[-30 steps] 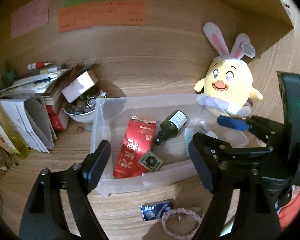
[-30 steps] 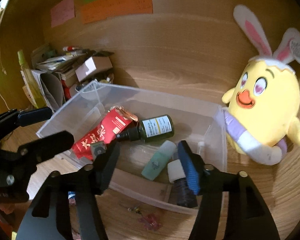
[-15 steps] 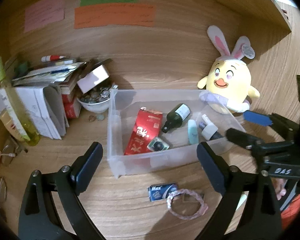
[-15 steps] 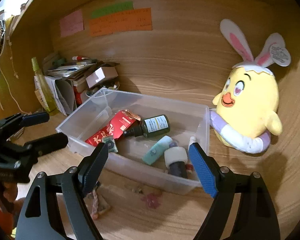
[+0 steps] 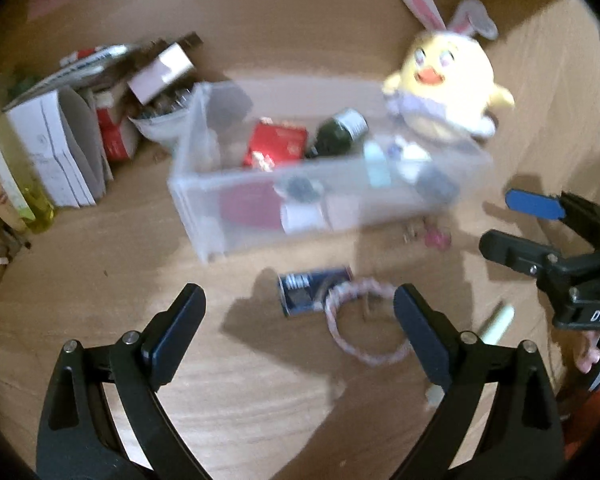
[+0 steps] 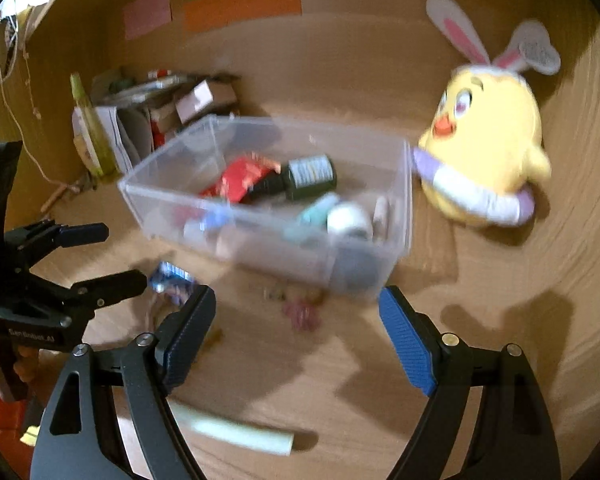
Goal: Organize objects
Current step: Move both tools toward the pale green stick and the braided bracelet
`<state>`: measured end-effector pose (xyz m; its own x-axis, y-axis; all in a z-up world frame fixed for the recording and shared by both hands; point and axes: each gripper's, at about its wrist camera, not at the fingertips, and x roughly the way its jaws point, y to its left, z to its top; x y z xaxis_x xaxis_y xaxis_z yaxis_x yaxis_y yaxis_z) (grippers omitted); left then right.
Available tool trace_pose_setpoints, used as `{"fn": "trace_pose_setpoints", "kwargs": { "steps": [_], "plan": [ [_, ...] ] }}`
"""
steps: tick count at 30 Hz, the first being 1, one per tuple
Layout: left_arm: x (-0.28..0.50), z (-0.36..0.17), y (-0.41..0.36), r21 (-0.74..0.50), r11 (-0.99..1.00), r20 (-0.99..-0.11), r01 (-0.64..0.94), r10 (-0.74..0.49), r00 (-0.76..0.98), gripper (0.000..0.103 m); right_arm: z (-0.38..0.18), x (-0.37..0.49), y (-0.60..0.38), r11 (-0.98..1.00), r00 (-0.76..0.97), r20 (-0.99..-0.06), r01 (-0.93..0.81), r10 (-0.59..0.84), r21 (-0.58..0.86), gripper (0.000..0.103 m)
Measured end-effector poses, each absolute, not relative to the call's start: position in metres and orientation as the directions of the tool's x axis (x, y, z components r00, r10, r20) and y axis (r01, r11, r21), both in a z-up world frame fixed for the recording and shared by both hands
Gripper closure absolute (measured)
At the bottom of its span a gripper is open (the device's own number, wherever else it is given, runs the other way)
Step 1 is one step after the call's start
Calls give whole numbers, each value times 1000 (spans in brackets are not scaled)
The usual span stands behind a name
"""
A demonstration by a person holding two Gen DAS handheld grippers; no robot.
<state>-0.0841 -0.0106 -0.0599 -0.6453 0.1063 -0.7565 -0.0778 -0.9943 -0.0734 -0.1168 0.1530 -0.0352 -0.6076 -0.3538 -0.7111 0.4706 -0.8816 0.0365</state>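
A clear plastic bin point(image 5: 204, 200) point(image 6: 400, 184) stands on the wooden desk and holds a red packet point(image 5: 278, 146) point(image 6: 240, 178), a dark green bottle point(image 5: 338, 132) point(image 6: 308, 178), a teal tube point(image 6: 318, 208) and a white-capped bottle point(image 6: 348, 220). In front of it lie a dark blue Max pack point(image 5: 310, 290), a pink braided ring point(image 5: 362, 326), a small pink item point(image 6: 300, 316) and a pale green tube point(image 6: 240, 434). My left gripper point(image 5: 300, 316) is open and empty above the pack. My right gripper point(image 6: 296, 320) is open and empty in front of the bin.
A yellow bunny-eared plush point(image 5: 444, 80) point(image 6: 488, 148) stands right of the bin. Papers, boxes and a bowl point(image 5: 100, 120) crowd the left with a yellow-green bottle point(image 5: 16, 176). Coloured notes point(image 6: 240, 0) hang on the back wall. The frames are motion-blurred.
Both grippers have pulled back from the bin toward the desk's front, still open and empty. The loose things in front of the bin have come into view.
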Motion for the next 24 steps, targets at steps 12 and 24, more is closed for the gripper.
{"fn": "trace_pose_setpoints", "kwargs": {
  "steps": [12, 24],
  "plan": [
    [-53, -72, -7, -76, -994, -774, -73, 105, -625, 7, -69, -75, 151, -869, -518, -768, 485, -376, 98, 21],
    [-35, -70, -15, -96, -995, -774, -31, 94, -626, 7, -88, -59, 117, -755, -456, -812, 655, -365, -28, 21]
  ]
}}
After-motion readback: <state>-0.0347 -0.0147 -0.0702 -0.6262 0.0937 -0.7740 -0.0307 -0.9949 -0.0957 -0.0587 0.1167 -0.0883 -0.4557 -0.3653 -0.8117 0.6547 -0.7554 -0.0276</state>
